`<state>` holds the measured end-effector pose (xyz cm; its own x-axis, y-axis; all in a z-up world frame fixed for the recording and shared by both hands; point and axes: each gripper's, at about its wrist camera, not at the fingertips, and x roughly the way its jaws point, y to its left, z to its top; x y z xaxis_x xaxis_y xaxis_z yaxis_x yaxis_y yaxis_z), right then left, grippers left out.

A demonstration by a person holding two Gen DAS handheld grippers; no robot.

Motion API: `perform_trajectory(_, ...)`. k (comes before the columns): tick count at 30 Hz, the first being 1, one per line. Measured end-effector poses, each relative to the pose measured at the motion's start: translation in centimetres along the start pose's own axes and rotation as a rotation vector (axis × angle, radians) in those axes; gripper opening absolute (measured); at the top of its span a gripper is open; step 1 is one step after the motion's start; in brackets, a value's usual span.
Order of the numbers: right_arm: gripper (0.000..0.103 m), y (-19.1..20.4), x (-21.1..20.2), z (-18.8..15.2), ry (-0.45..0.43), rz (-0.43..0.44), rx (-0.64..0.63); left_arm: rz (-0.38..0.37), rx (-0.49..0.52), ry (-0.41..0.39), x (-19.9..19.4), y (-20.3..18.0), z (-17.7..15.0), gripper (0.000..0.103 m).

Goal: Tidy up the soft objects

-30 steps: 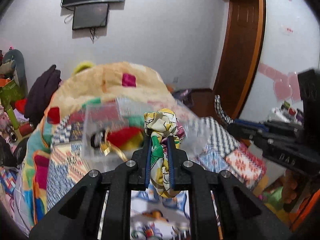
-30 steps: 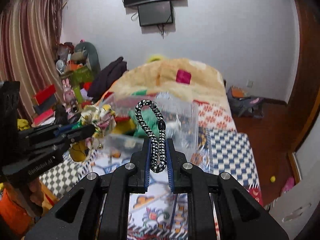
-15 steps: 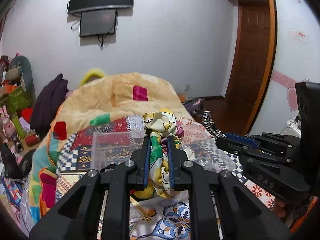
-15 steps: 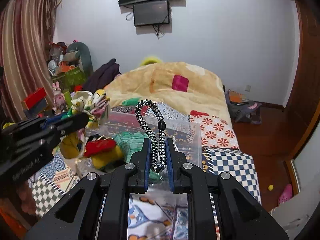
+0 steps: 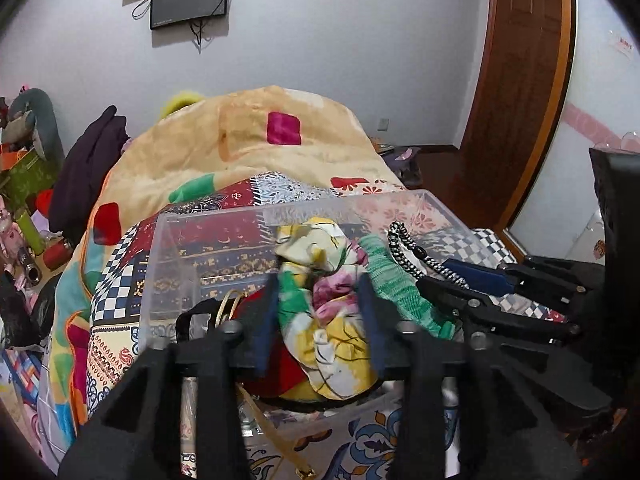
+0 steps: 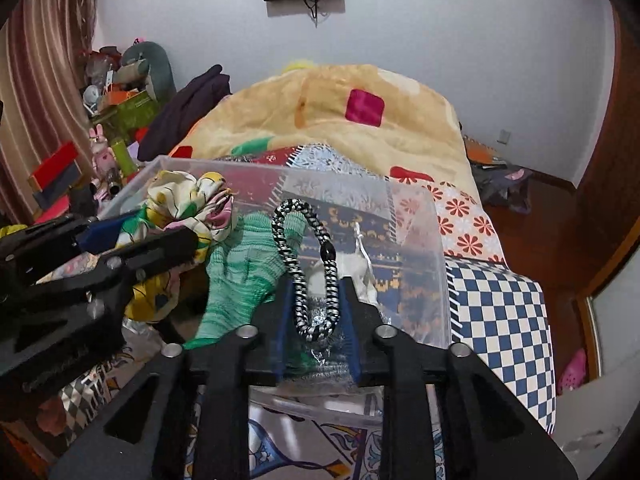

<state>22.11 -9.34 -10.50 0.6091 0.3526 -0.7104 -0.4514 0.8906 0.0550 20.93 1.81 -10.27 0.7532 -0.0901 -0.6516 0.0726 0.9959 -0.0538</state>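
A clear plastic bin (image 5: 208,216) stands on the bed; it also shows in the right wrist view (image 6: 436,240). My left gripper (image 5: 320,308) is open over the bin, with a yellow floral scrunchie (image 5: 324,280) loose between its spread fingers. The scrunchie also shows in the right wrist view (image 6: 188,204). My right gripper (image 6: 316,312) is open too, with a black-and-white braided hair tie (image 6: 308,268) standing between its fingers over the bin. The hair tie shows in the left wrist view (image 5: 412,252). A green knit glove (image 6: 236,276) lies in the bin.
A beige blanket (image 5: 260,148) is heaped at the bed's far end. A patchwork quilt (image 6: 500,312) covers the bed. Clutter and toys (image 6: 116,92) stand at the left. A wooden door (image 5: 520,80) is at the right. A gold chain strap (image 5: 280,444) hangs out near the bin's front.
Both grippers moved forward and down over the bin. Both sets of jaws have opened, releasing their grip on the scrunchie and the hair tie.
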Motion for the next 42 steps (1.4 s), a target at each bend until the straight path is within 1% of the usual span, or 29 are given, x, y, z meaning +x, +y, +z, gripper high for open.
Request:
perform_trajectory(1, 0.033, 0.0, -0.2, 0.0, 0.000, 0.000, 0.000, 0.005, 0.005, -0.002, 0.0, -0.1, -0.1, 0.055)
perform_trajectory(3, 0.040, -0.2, -0.6, 0.0, -0.004, -0.002, 0.003, 0.012, 0.019, -0.011, -0.4, -0.2, -0.3, 0.058)
perform_trajectory(6, 0.046, -0.5, -1.3, 0.0, -0.012, 0.012, 0.010, 0.017, 0.026, -0.026, -1.4, -0.4, -0.5, 0.067)
perform_trajectory(7, 0.047, -0.7, -1.5, 0.1, -0.016, 0.018, 0.012, 0.017, 0.025, -0.032, -1.7, -0.3, -0.5, 0.067)
perform_trajectory(11, 0.047, -0.9, -3.3, 0.2, -0.053, 0.019, -0.001, 0.011, 0.023, -0.069, -3.7, -0.1, -0.5, 0.067)
perform_trajectory(13, 0.047, -0.8, -4.2, 0.4, -0.079, 0.020, -0.006, 0.013, 0.017, -0.101, -5.0, 0.1, -0.3, 0.067)
perform_trajectory(17, 0.047, -0.7, -7.7, 0.7, -0.165, 0.042, -0.001, 0.002, -0.004, -0.181, -8.5, 0.4, -0.1, 0.068)
perform_trajectory(22, 0.047, -0.3, -12.2, 0.6, -0.273, 0.055, -0.009, 0.015, 0.000, -0.273, -12.5, 0.1, -0.4, 0.068)
perform_trajectory(24, 0.047, 0.0, -13.5, 0.4, -0.307, 0.060, -0.012, 0.005, -0.002, -0.305, -13.9, -0.1, -0.7, 0.068)
perform_trajectory(26, 0.053, 0.2, -14.9, 0.0, -0.341, 0.066, -0.010, -0.004, -0.007, -0.329, -15.2, -0.2, -1.1, 0.070)
perform_trajectory(27, 0.059, 0.4, -15.3, -0.2, -0.353, 0.067, -0.008, -0.010, -0.011, -0.342, -15.8, -0.3, -1.3, 0.074)
perform_trajectory(28, 0.062, 0.5, -15.9, -0.5, -0.368, 0.069, -0.009, -0.017, -0.016, -0.355, -16.5, -0.4, -1.7, 0.078)
perform_trajectory(30, 0.063, 0.9, -16.3, -1.0, -0.385, 0.066, -0.018, -0.027, -0.024, -0.371, -17.1, -0.5, -2.1, 0.082)
perform_trajectory(32, 0.070, 1.2, -16.5, -1.4, -0.394, 0.065, -0.024, -0.041, -0.035, -0.379, -17.7, -0.6, -2.5, 0.086)
perform_trajectory(33, 0.076, 1.3, -16.6, -1.7, -0.403, 0.065, -0.024, -0.047, -0.041, -0.381, -17.8, -0.6, -2.8, 0.088)
perform_trajectory(34, 0.080, 1.4, -16.7, -1.9, -0.409, 0.063, -0.025, -0.049, -0.043, -0.384, -18.0, -0.6, -3.0, 0.090)
perform_trajectory(39, 0.083, 1.7, -16.6, -2.4, -0.428, 0.047, -0.042, -0.026, -0.035, -0.404, -18.4, -1.1, -3.5, 0.096)
perform_trajectory(42, 0.086, 1.6, -16.4, -2.6, -0.434, 0.044, -0.043, -0.025, -0.028, -0.411, -18.5, -1.4, -3.7, 0.097)
